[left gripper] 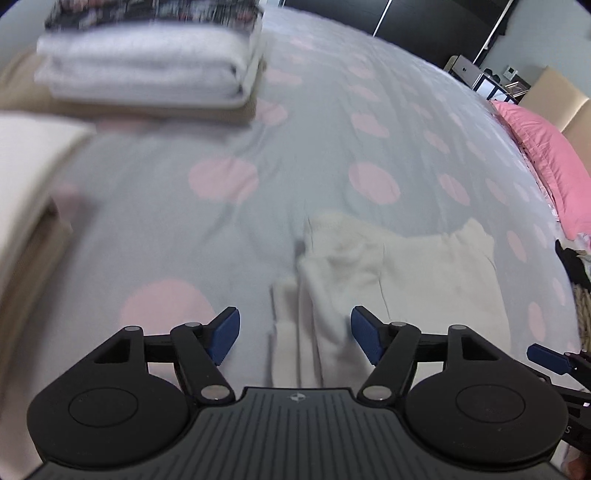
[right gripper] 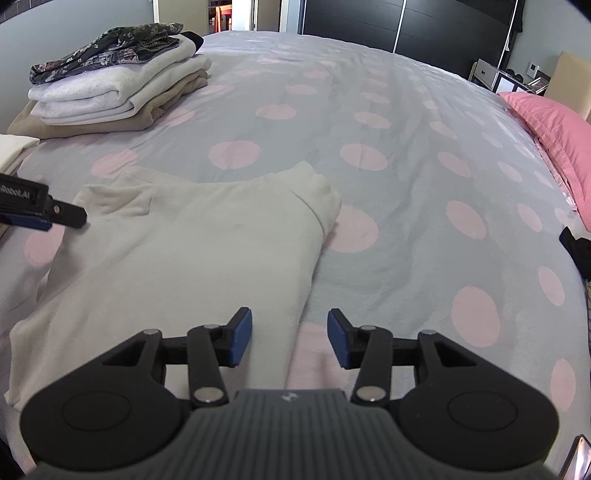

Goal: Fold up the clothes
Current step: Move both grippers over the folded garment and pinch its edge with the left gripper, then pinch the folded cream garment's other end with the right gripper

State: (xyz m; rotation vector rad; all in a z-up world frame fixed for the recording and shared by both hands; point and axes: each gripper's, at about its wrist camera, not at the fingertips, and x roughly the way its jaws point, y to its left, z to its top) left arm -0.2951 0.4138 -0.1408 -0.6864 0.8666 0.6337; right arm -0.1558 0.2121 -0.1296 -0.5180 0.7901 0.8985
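Gripper (right gripper: 290, 338) over fleecy cream garment (right gripper: 192, 236)

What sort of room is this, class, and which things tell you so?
Most likely a bedroom: a wide bed with a polka-dot bedspread, a pink pillow at its edge, and dark wardrobe doors behind.

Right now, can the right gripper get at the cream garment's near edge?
Probably yes. The right gripper is open, and the cream garment on the bedspread has its edge running between the fingers, with nothing on top of it.
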